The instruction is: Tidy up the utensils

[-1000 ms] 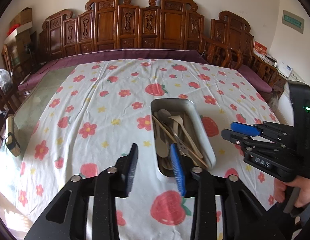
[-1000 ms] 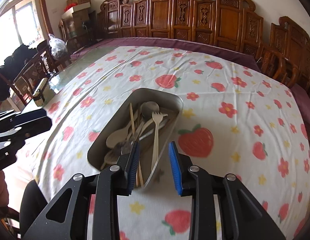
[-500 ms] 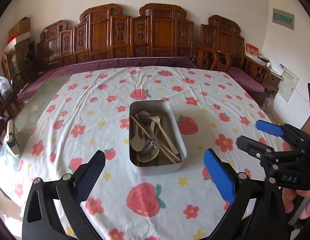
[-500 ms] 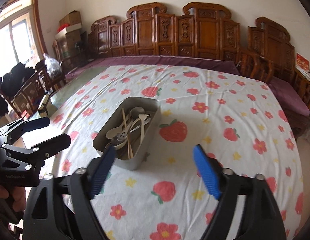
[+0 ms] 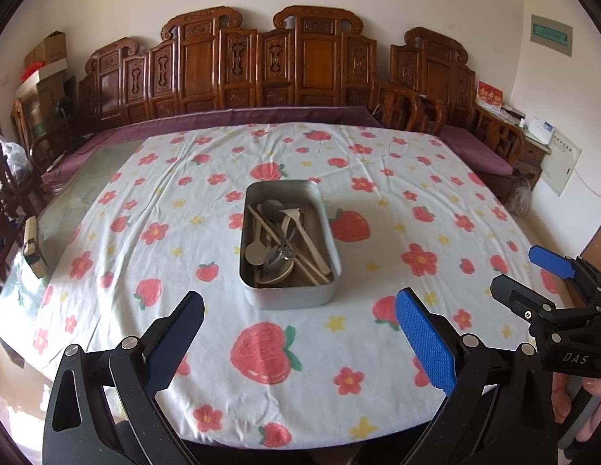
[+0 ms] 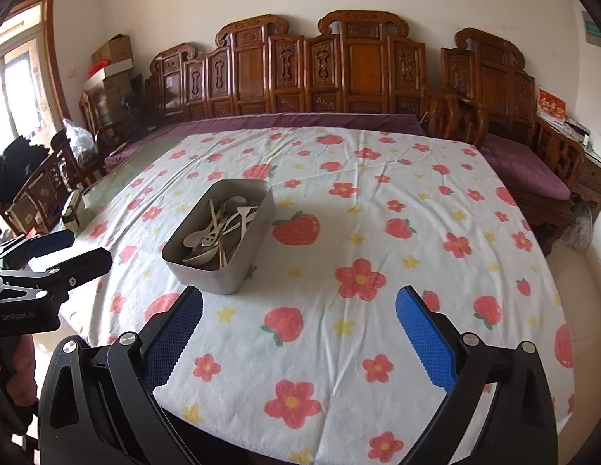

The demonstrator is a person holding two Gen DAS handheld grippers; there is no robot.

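A grey metal tray (image 5: 291, 294) is placed near the middle of the tabletop (image 5: 436, 201), on a white cloth (image 5: 153, 201) printed with strawberries and flowers. Inside the tray the utensils (image 5: 285, 240) are piled together: pale spoons, a pale fork, metal pieces and a pair of chopsticks lying slantwise across them.

The left tool (image 5: 300, 333) is held above the near edge of the tabletop, apart from the tray, with its jaws spread wide and nothing between them. Only cloth is seen in the gap.

The right tool (image 6: 300, 329) is held above the near part of the cloth, the tray being just beyond its left finger (image 6: 172, 345). Its jaws are opening, and nothing is between them. In the left wrist view this tool (image 5: 533, 275) is seen at the right edge, gripped from below by a hand (image 5: 575, 407).

Carved wooden benches (image 5: 261, 69) with purple cushions are seen behind the tabletop, along the wall.
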